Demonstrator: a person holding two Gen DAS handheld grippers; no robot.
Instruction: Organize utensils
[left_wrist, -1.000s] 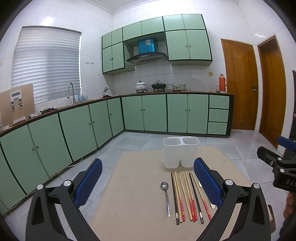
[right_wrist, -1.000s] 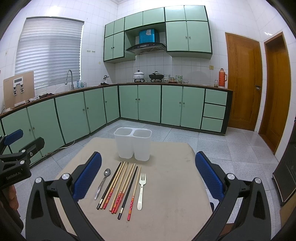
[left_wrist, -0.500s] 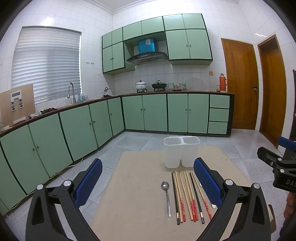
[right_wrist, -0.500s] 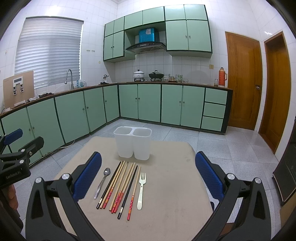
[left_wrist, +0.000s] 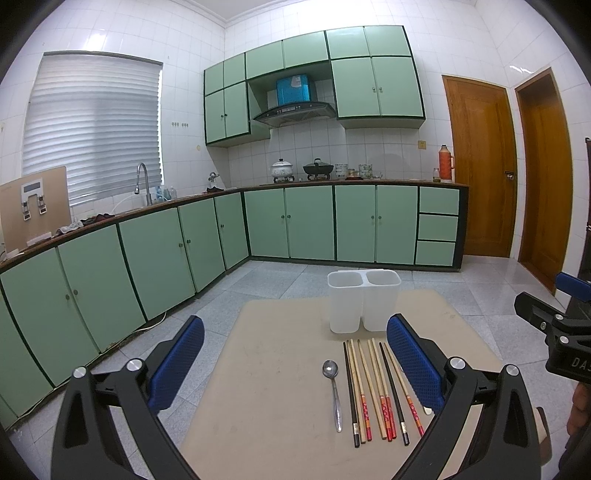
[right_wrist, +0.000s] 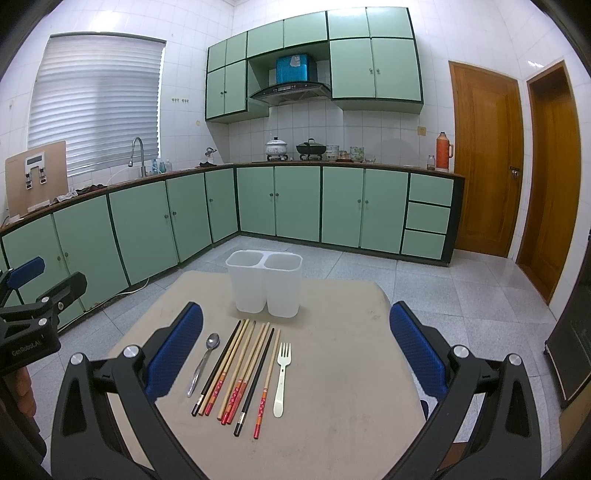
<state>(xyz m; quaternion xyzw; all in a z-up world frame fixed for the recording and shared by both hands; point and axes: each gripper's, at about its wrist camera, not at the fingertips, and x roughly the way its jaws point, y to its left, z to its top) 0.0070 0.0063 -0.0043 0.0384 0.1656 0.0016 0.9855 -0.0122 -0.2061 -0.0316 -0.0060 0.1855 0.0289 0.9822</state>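
- Stood in a white-tiled kitchen lined with pale green cabinets (right_wrist: 155, 229) under a brown counter, with a shuttered window (left_wrist: 92, 125) at the left, a range hood (right_wrist: 290, 90) over the stove and two wooden doors (right_wrist: 487, 158) at the right.
- Rested on grey floor tiles: a beige worktop (right_wrist: 351, 369), matte and slightly scuffed.
- Sat at the far middle of the worktop: a white two-compartment holder (right_wrist: 264, 284) (left_wrist: 364, 301), upright, both compartments showing nothing inside.
- Lay in a row just before the holder, handles toward the cameras: a metal spoon (right_wrist: 203, 360) (left_wrist: 332, 391) at the left, then a fan of chopsticks (right_wrist: 240, 369) (left_wrist: 375, 387), some black, some bamboo with red ends, touching or nearly so, then a white fork (right_wrist: 282, 373) at the right, apart from the rest.
- Hid most of the fork in the left view behind the blue finger pad.
- Hovered above the near edge, spread wide and holding nothing: left gripper (left_wrist: 295, 362) and right gripper (right_wrist: 295, 347).
- Showed at the frame edges: the right gripper's body in the left view, the left gripper's body in the right view.
- Matched the earlier frames almost wholly: utensils and holder unmoved, both grippers equally wide; only a slight downward drift of the scene in the left view.
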